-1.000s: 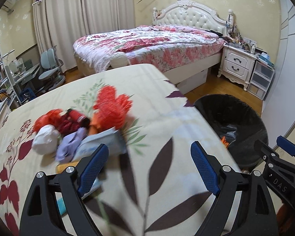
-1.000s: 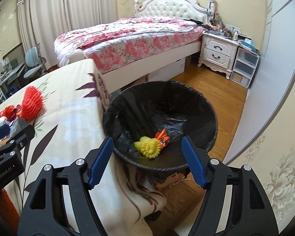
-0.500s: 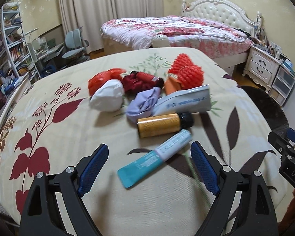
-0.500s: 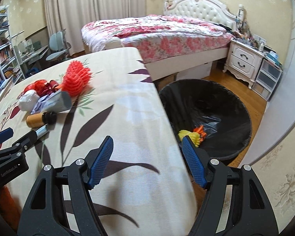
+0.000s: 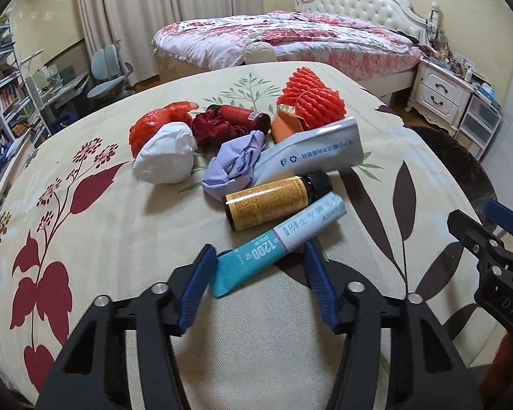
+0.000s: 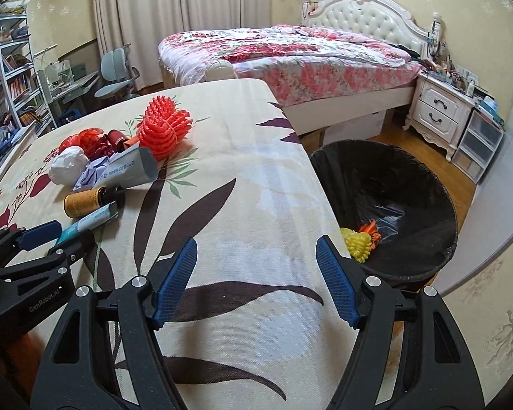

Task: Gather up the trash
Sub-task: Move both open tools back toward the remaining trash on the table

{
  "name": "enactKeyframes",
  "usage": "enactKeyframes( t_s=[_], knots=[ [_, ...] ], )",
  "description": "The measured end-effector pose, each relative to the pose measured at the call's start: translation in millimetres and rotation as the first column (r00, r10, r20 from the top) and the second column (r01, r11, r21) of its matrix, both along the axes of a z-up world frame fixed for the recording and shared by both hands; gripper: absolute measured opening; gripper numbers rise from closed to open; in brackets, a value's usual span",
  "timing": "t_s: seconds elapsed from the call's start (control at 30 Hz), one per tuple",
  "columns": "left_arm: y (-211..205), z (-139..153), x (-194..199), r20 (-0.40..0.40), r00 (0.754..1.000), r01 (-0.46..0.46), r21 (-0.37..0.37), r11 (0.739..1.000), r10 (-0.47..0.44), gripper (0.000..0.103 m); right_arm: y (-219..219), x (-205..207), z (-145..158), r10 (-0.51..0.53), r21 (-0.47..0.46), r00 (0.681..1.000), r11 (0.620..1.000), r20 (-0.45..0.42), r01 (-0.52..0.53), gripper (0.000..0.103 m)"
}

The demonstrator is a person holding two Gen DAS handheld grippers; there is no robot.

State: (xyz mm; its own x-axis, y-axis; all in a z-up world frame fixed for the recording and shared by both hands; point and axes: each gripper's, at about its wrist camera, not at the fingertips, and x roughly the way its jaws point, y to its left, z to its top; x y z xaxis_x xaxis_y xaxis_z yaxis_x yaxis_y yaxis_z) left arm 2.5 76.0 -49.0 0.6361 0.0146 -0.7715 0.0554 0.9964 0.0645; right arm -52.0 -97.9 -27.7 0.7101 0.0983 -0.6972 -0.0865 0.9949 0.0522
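A pile of trash lies on the leaf-patterned tablecloth: a teal and white tube, a brown bottle, a grey-blue pouch, a lilac wad, a white wad, red items and a red foam net. My left gripper is open, its jaws either side of the tube's lower end, with no grip visible. My right gripper is open and empty above the table near the black-lined bin, which holds a yellow foam net.
The table's right edge runs beside the bin on the wooden floor. A bed and white nightstand stand behind. Shelves and chairs are at the far left.
My left gripper has swung from the bin side to the trash pile and come down around the tube. My right gripper has pulled back from over the bin to above the table.
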Motion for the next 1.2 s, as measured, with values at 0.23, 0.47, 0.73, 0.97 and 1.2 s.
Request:
enactKeyframes(
  t_s=[0.23,0.47,0.73,0.97,1.2],
  knots=[
    [-5,3,-7,0.032,0.999,0.039,0.022,0.999,-0.040,0.023,6,-1,0,0.016,-0.003,1.000,1.000,0.003,-0.016,0.070],
    [7,2,-13,0.012,0.999,0.042,-0.048,0.998,-0.041,0.004,8,-1,-1,0.023,-0.007,1.000,1.000,0.000,-0.023,0.070],
    [6,5,-12,0.028,0.999,0.036,-0.037,0.999,-0.035,0.011,8,2,-3,0.020,-0.006,1.000,1.000,-0.007,-0.020,0.070],
    [5,2,-10,0.021,1.000,0.012,-0.028,1.000,-0.011,0.043,7,9,1,0.020,0.003,1.000,1.000,0.001,-0.020,0.070],
    [12,0,-6,0.000,1.000,-0.023,-0.013,1.000,0.023,0.048,15,19,1,0.039,0.001,0.999,0.999,-0.004,-0.039,0.070]
  ],
)
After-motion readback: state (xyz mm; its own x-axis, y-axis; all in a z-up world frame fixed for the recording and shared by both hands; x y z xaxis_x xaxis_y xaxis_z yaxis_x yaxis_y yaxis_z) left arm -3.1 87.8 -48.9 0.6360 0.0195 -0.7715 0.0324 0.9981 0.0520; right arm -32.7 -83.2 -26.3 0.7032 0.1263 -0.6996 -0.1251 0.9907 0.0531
